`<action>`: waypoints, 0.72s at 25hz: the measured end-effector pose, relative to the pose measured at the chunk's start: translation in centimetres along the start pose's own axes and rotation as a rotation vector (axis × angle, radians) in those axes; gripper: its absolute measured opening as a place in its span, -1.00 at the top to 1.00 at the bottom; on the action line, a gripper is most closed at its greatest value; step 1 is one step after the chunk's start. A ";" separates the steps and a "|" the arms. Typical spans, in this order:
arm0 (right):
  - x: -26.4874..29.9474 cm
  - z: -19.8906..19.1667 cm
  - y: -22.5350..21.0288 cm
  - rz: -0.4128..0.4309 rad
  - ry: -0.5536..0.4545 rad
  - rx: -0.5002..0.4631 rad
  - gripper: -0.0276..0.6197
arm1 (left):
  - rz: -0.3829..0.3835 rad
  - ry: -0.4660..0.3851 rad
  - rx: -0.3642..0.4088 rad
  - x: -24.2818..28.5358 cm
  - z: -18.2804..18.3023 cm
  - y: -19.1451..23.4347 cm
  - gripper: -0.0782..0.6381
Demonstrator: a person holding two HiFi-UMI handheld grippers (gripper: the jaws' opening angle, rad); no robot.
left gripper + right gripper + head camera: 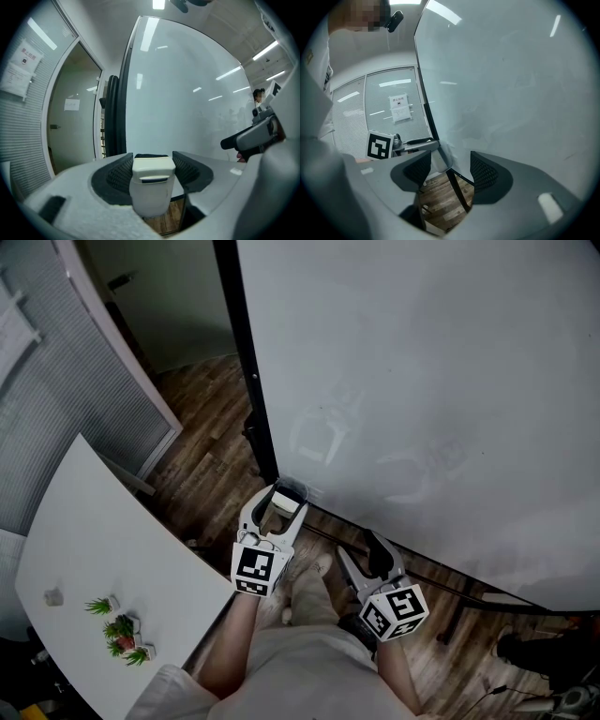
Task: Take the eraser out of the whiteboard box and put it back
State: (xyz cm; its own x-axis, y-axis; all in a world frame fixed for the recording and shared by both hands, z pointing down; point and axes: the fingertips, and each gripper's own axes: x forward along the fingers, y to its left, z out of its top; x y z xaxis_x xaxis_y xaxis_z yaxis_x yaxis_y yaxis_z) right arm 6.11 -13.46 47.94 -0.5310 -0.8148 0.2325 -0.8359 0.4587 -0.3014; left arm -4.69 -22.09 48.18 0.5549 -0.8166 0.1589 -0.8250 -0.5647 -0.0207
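Left gripper (pixel 152 158) clamps eraser (pixel 150 187) (far end hidden) | right gripper (pixel 450 161) jaws apart

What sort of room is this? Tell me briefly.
Probably an office or meeting room: a big whiteboard, a white table with small potted plants, and a glass partition with blinds.

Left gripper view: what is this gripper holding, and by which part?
The left gripper holds the white eraser by its two opposite sides, one jaw on each.
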 end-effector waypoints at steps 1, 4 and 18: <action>0.0 0.0 0.0 0.001 0.000 0.000 0.11 | 0.000 -0.004 0.000 0.0 0.0 0.0 0.07; -0.1 0.0 0.1 0.004 -0.001 -0.001 0.12 | -0.001 -0.005 -0.001 -0.1 0.1 0.1 0.07; -0.5 0.3 -0.2 -0.007 -0.009 -0.011 0.14 | 0.006 0.004 -0.024 -0.1 -0.2 0.3 0.06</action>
State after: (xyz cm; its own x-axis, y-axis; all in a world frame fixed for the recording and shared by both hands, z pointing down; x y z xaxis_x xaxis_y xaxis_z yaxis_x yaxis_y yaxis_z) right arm 6.57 -13.28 47.64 -0.5241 -0.8211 0.2261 -0.8410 0.4569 -0.2899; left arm -4.99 -22.17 48.31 0.5498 -0.8194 0.1625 -0.8306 -0.5568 0.0024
